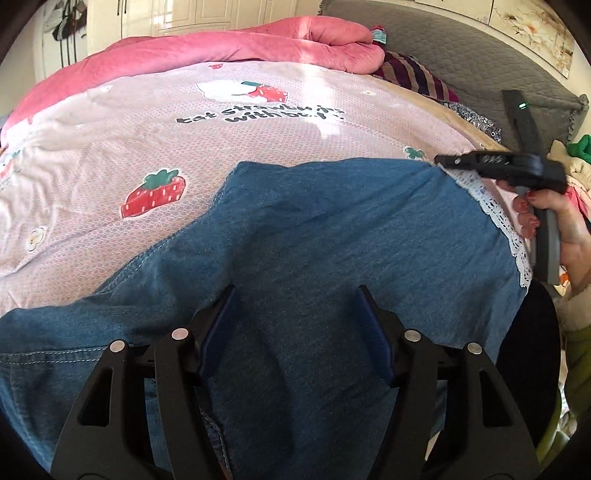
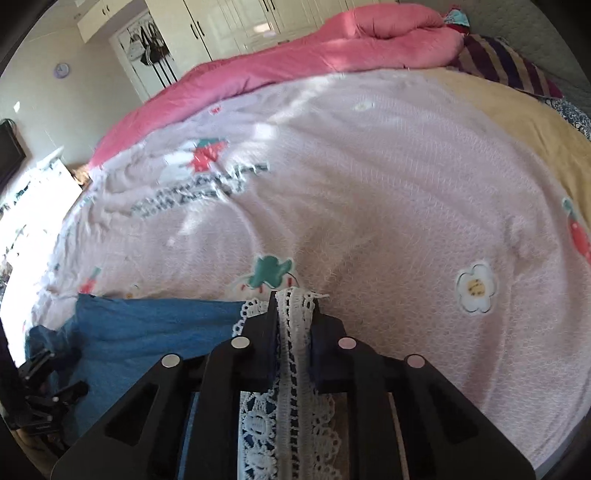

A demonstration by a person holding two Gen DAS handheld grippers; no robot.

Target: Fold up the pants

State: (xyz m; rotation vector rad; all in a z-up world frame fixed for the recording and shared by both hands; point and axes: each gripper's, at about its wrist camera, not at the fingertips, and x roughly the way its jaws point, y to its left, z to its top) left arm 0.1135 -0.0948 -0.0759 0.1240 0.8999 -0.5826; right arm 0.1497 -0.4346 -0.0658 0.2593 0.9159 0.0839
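Blue denim pants [image 1: 314, 236] with a white lace hem [image 1: 495, 218] lie spread on a pink strawberry-print bedsheet [image 1: 110, 147]. My left gripper [image 1: 295, 295] is open, its jaws wide apart just above the denim, holding nothing. My right gripper [image 2: 293, 297] is shut on the lace hem [image 2: 295, 314] of the pants [image 2: 147, 328], at the leg's far end. In the left wrist view the right gripper [image 1: 443, 160] shows at the right, held by a hand, at the hem corner.
A rolled pink quilt [image 1: 221, 44] lies along the far side of the bed. Striped and patterned pillows [image 1: 417, 74] and a grey headboard [image 1: 461, 48] are at the right. White wardrobes [image 2: 240, 26] stand beyond. A pile of clothes [image 1: 576, 155] sits at the far right.
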